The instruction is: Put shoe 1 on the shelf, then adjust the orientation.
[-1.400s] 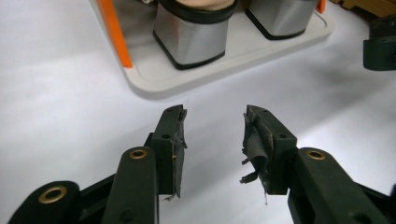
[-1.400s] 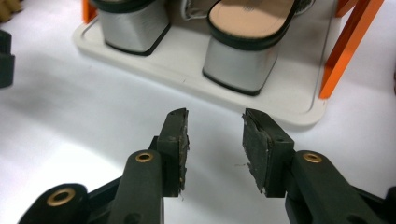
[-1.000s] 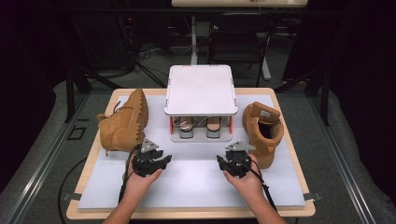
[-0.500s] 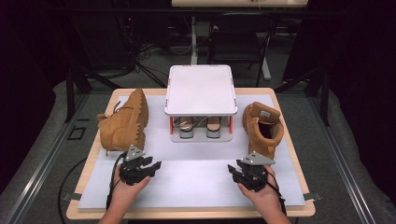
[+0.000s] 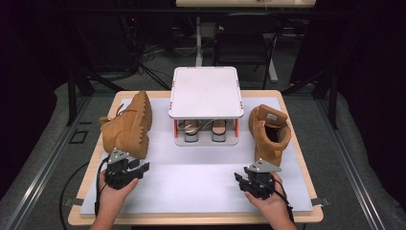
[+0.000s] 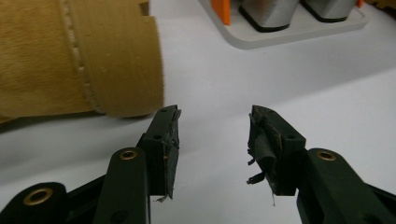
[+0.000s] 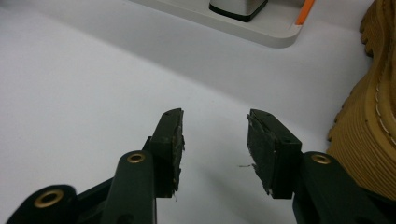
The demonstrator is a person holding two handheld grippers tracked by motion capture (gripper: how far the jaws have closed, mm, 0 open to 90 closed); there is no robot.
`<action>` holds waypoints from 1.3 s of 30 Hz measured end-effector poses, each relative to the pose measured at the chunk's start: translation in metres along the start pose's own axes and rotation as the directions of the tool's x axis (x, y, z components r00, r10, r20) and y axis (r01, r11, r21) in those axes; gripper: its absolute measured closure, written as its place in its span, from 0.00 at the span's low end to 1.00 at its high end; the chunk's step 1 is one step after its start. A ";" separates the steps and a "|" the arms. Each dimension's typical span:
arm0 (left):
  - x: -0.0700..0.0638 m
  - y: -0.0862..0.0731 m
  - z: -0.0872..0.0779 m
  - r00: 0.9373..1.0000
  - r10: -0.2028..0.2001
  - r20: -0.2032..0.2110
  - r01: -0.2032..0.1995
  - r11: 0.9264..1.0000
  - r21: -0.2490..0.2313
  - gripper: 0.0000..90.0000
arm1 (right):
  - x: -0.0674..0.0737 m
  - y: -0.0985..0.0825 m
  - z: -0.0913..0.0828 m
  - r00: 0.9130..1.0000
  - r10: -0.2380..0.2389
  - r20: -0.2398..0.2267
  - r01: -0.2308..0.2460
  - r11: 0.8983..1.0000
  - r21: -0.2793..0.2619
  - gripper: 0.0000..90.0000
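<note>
A tan boot (image 5: 127,127) lies on its side at the left of the white mat (image 5: 191,177), and it is also close ahead in the left gripper view (image 6: 70,60). A second tan boot (image 5: 269,132) stands upright at the right (image 7: 373,116). My left gripper (image 5: 139,166) (image 6: 212,135) hovers just in front of the lying boot. Its jaws have just been opening, with nothing between them. My right gripper (image 5: 246,176) (image 7: 214,140) sits beside the upright boot's near end. Its jaws have also just been opening, and they are empty.
A white two-level shoe rack (image 5: 205,91) stands at the back middle, with a pair of shoes (image 5: 205,130) on its lower shelf. Its base (image 6: 289,35) (image 7: 261,30) lies ahead of both grippers. The mat covers a wooden table (image 5: 191,219) with dark floor around it.
Both hands have drawn apart from the middle of the mat. The left gripper went left toward the lying boot, and the right gripper went right and nearer the front edge.
</note>
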State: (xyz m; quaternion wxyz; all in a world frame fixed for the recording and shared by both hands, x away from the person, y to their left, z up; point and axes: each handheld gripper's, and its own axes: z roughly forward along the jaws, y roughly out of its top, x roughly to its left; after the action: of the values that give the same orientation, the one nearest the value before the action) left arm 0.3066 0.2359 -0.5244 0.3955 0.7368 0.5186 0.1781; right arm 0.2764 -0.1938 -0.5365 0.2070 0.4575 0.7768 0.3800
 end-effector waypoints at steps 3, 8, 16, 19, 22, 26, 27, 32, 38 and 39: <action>0.005 0.000 -0.001 1.000 -0.018 -0.013 0.018 1.000 -0.004 0.57 | 0.001 0.000 0.000 1.000 0.003 -0.007 -0.003 1.000 0.001 0.61; 0.015 0.000 -0.003 0.999 -0.037 -0.021 0.037 0.999 -0.008 0.56 | -0.002 0.000 -0.002 0.999 0.039 -0.017 -0.039 0.999 -0.019 0.60; 0.021 0.001 -0.005 0.999 -0.038 -0.008 0.038 0.999 0.004 0.55 | -0.005 0.003 0.002 0.999 0.047 -0.020 -0.048 0.999 -0.014 0.60; 0.022 0.004 -0.008 0.999 -0.036 -0.011 0.036 0.999 0.003 0.55 | -0.002 0.002 0.002 0.999 0.047 -0.024 -0.048 0.999 -0.010 0.60; 0.024 0.008 -0.012 0.999 -0.036 -0.012 0.037 0.999 0.005 0.53 | 0.001 0.002 0.001 1.000 0.015 -0.018 -0.015 1.000 -0.010 0.59; 0.028 0.013 -0.016 0.999 -0.052 -0.012 0.052 0.999 -0.001 0.51 | 0.000 0.002 -0.001 0.999 0.026 -0.020 -0.027 1.000 -0.017 0.58; 0.029 0.015 -0.017 0.998 -0.057 -0.008 0.057 0.998 -0.001 0.51 | -0.001 0.002 -0.002 0.999 0.027 -0.018 -0.027 0.999 -0.018 0.58; 0.034 0.025 -0.017 0.998 -0.059 -0.015 0.060 0.998 0.007 0.51 | -0.002 0.002 -0.003 0.999 0.041 -0.018 -0.041 0.999 -0.025 0.57; 0.042 0.037 -0.018 0.998 -0.050 -0.024 0.051 0.999 0.016 0.51 | -0.003 0.004 -0.001 0.999 0.047 -0.024 -0.047 0.999 -0.005 0.48; 0.044 0.040 -0.018 0.998 -0.050 -0.026 0.050 0.999 0.017 0.51 | -0.003 0.004 0.001 0.998 0.054 -0.035 -0.054 0.999 0.007 0.47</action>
State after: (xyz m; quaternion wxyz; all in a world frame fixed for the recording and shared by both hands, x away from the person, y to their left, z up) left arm 0.3370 0.2771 -0.4889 0.3868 0.7248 0.5433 0.1730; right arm 0.2804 -0.1948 -0.5342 0.1816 0.4722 0.7688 0.3913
